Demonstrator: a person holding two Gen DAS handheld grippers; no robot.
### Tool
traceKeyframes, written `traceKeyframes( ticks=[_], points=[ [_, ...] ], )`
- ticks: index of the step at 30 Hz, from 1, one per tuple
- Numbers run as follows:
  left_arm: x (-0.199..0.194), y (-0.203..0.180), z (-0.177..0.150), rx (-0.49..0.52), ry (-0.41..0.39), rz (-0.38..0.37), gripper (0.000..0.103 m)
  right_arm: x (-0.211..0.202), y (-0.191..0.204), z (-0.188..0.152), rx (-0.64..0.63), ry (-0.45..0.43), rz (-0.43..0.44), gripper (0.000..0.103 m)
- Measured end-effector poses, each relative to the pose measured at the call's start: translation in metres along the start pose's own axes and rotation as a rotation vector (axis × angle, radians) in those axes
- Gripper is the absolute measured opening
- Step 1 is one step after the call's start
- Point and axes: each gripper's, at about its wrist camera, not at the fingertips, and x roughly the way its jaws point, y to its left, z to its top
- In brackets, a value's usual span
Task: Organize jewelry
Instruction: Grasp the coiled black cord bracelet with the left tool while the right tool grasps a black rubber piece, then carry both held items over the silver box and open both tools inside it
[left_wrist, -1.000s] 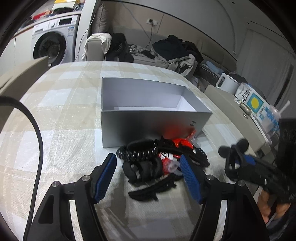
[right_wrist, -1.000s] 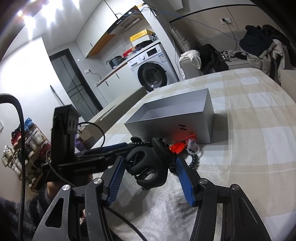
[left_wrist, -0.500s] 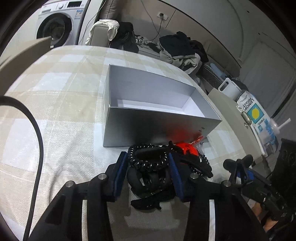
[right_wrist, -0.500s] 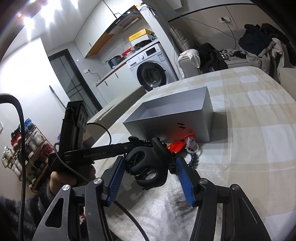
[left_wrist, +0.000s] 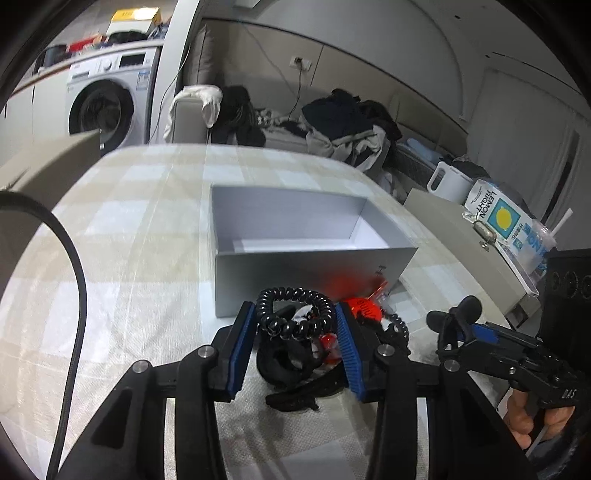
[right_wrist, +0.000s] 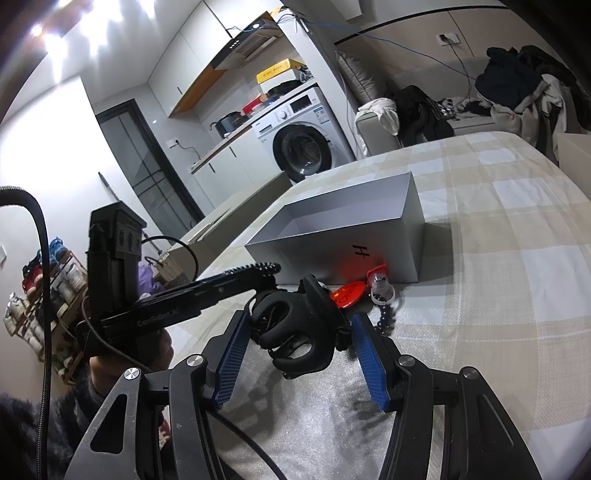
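An open grey box (left_wrist: 295, 236) stands on the checked tablecloth; it also shows in the right wrist view (right_wrist: 351, 236). In front of it lies a pile of black hair clips (left_wrist: 291, 395), a red piece (left_wrist: 360, 308) and a bead string (right_wrist: 386, 317). My left gripper (left_wrist: 295, 317) is shut on a black spiral hair tie (left_wrist: 293, 310), held above the pile. My right gripper (right_wrist: 299, 332) holds a black claw clip (right_wrist: 295, 332) between its blue pads; it shows at right in the left wrist view (left_wrist: 454, 317).
A washing machine (left_wrist: 107, 110) and a sofa with clothes (left_wrist: 340, 125) stand beyond the table. A side table holds a lemon-print carton (left_wrist: 498, 218) and a white jug (left_wrist: 448, 184). A black cable (left_wrist: 74, 295) hangs at left.
My left gripper closed around the spiral hair tie and lifted it off the pile toward the box. The right gripper stayed put with the claw clip.
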Motion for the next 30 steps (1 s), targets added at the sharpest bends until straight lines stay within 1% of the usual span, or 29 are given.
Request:
traceKeyframes(
  ticks=[4,13,21,26,30],
  points=[
    [-0.003,-0.003,0.003,0.021,-0.033,-0.005,0.037,-0.001,-0.001,0.0,0.004,-0.005,-0.001,0.056],
    [-0.015,-0.009,0.006,0.055,-0.074,0.0,0.037,-0.005,-0.003,0.009,0.01,-0.032,-0.018,0.056],
    [-0.019,-0.015,0.013,0.086,-0.1,-0.001,0.037,-0.007,0.002,0.04,0.007,-0.06,-0.06,0.056],
    [-0.019,-0.016,0.02,0.105,-0.109,0.002,0.037,-0.001,0.005,0.061,0.004,-0.064,-0.069,0.056],
    [-0.016,-0.011,0.031,0.092,-0.113,0.004,0.037,0.008,0.004,0.076,0.017,-0.06,-0.062,0.056]
  ],
)
